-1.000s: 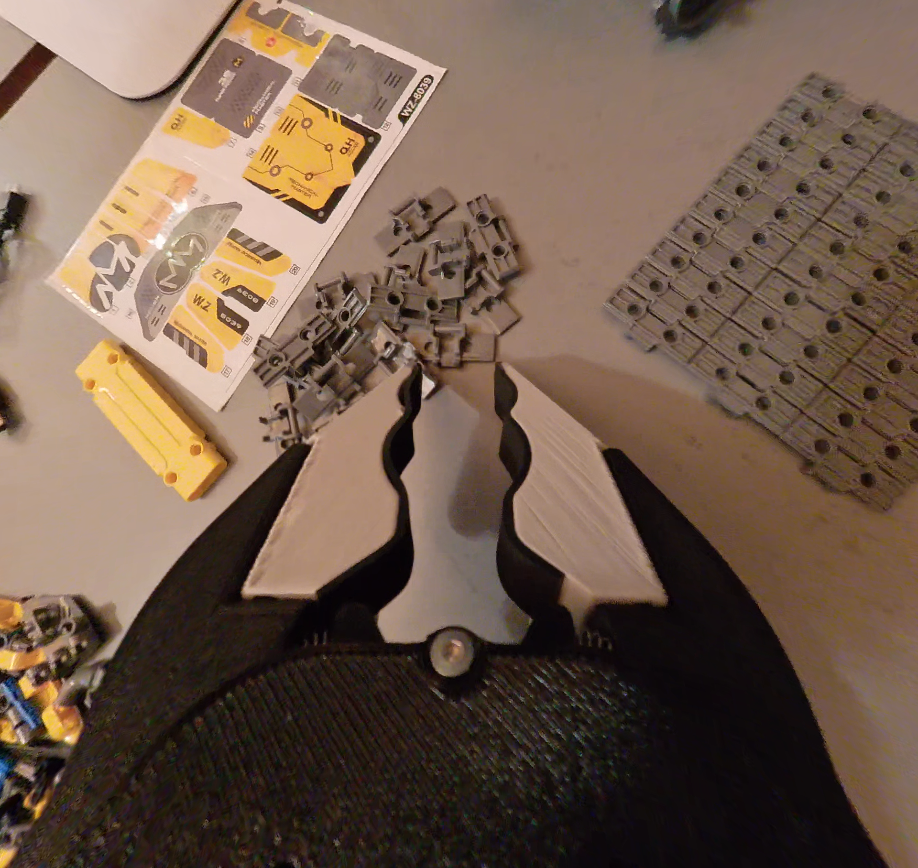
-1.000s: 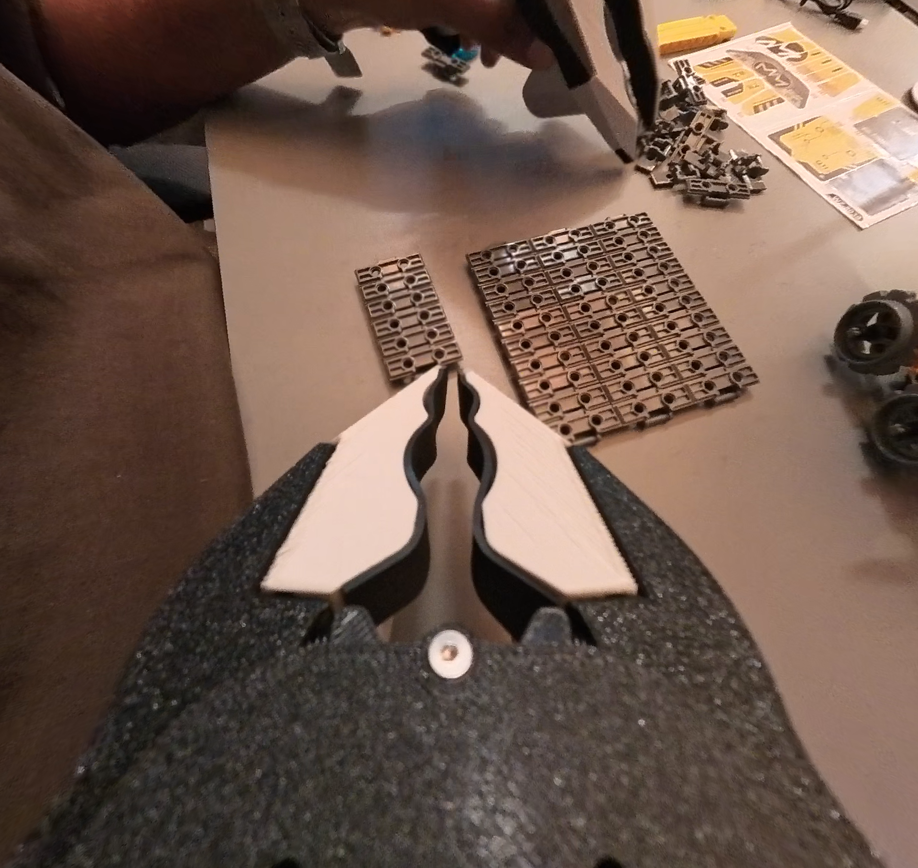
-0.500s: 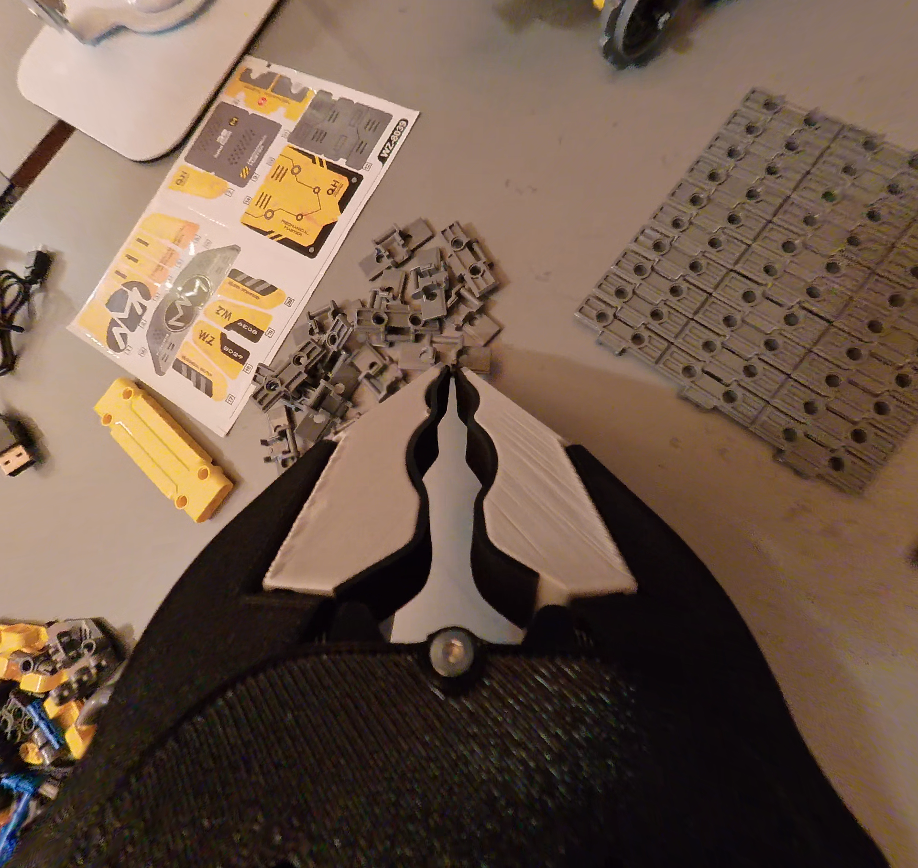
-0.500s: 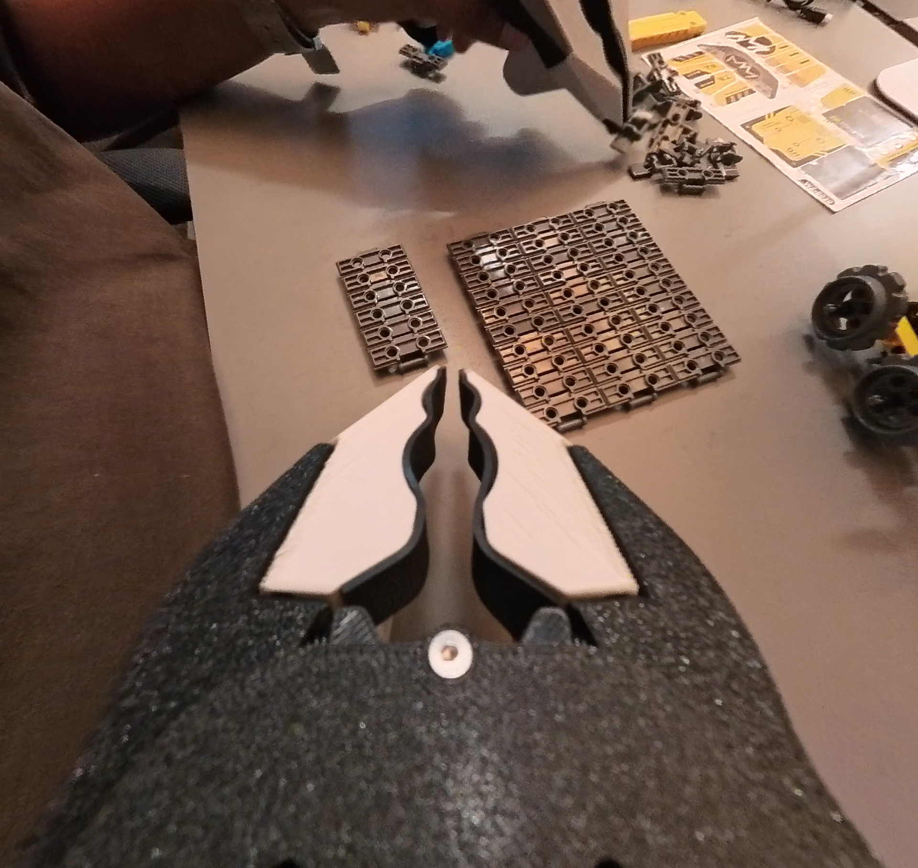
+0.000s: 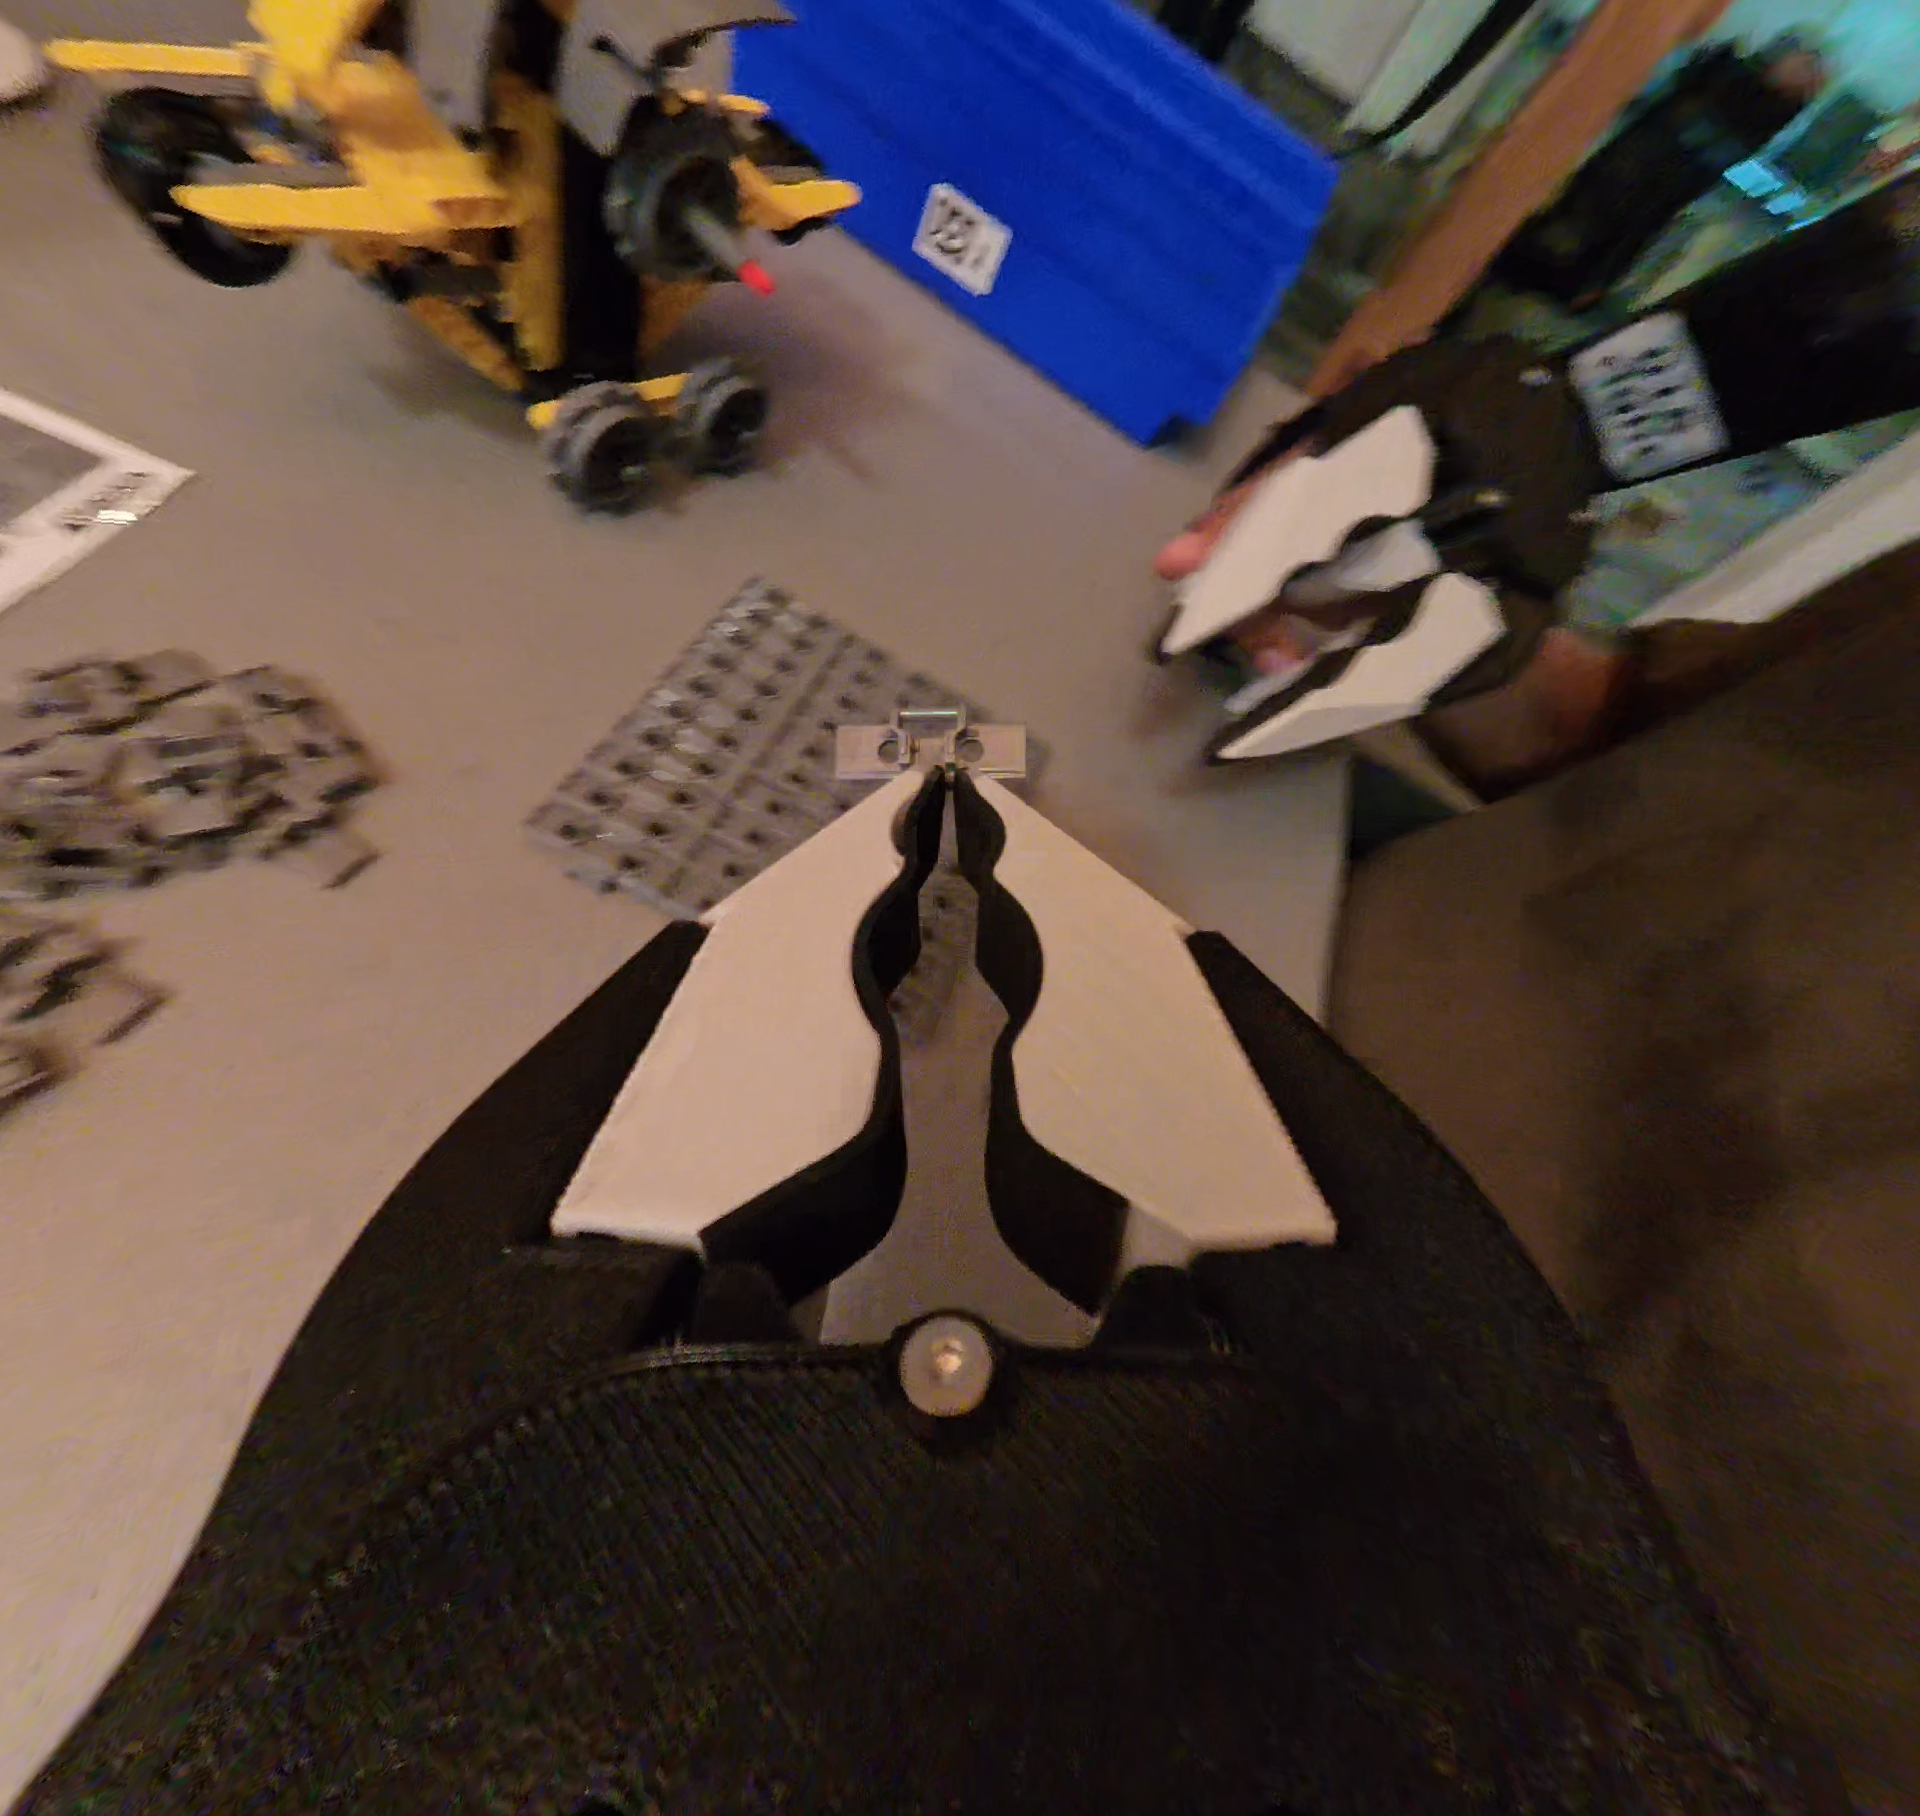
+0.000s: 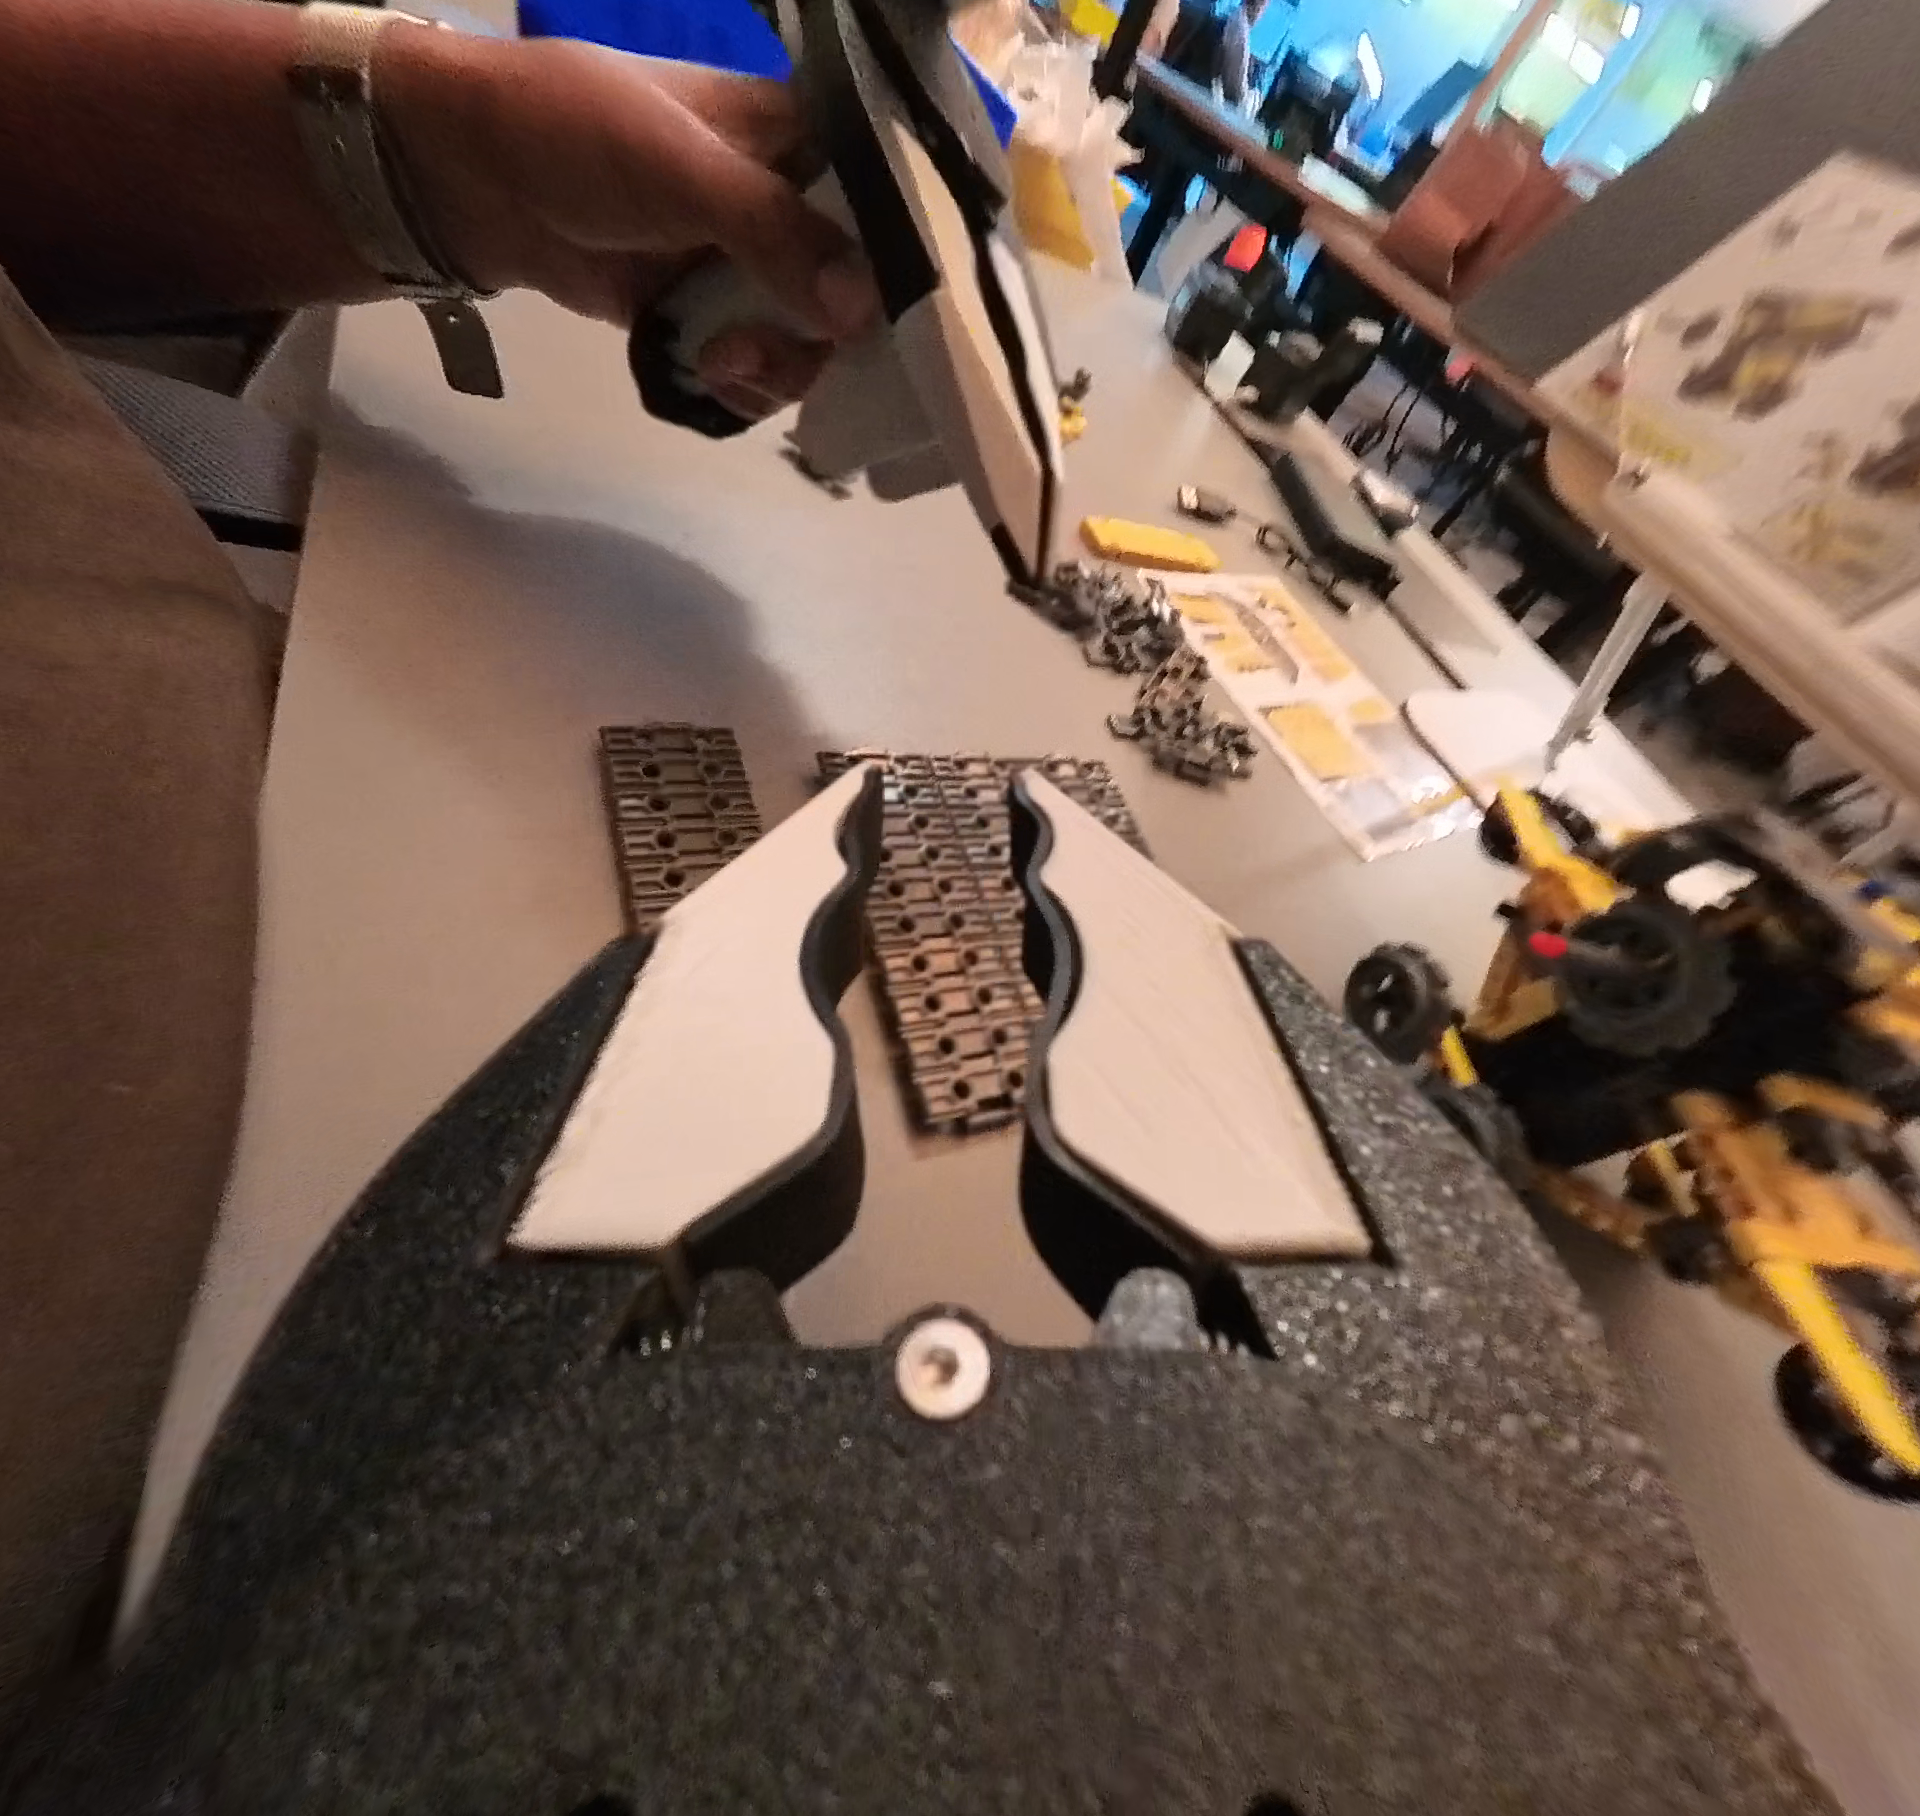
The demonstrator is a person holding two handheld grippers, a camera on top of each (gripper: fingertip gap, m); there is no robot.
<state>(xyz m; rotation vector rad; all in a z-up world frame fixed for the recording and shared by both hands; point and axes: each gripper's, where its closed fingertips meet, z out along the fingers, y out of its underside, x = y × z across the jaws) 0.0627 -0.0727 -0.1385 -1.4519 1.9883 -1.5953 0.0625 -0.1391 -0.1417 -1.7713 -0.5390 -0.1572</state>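
The left gripper (image 5: pixel 948 774) is closing its fingers (image 5: pixel 810 987) tip to tip, pinching a small grey link (image 5: pixel 930 746), tilting downward in a hand (image 6: pixel 665 197) with a strapped wrist. The right gripper (image 6: pixel 943 792) is holding its fingers (image 6: pixel 717 1018) parted, hovering level.

Yellow and grey brick-built vehicle with black wheels (image 5: pixel 488 156) on the grey table (image 5: pixel 260 1091), blue plastic bin (image 5: pixel 1018 156) behind it, white sticker sheet with yellow and grey decals (image 6: pixel 1299 686), flat yellow brick (image 6: pixel 1148 545), black cable (image 6: pixel 1309 561) nearby
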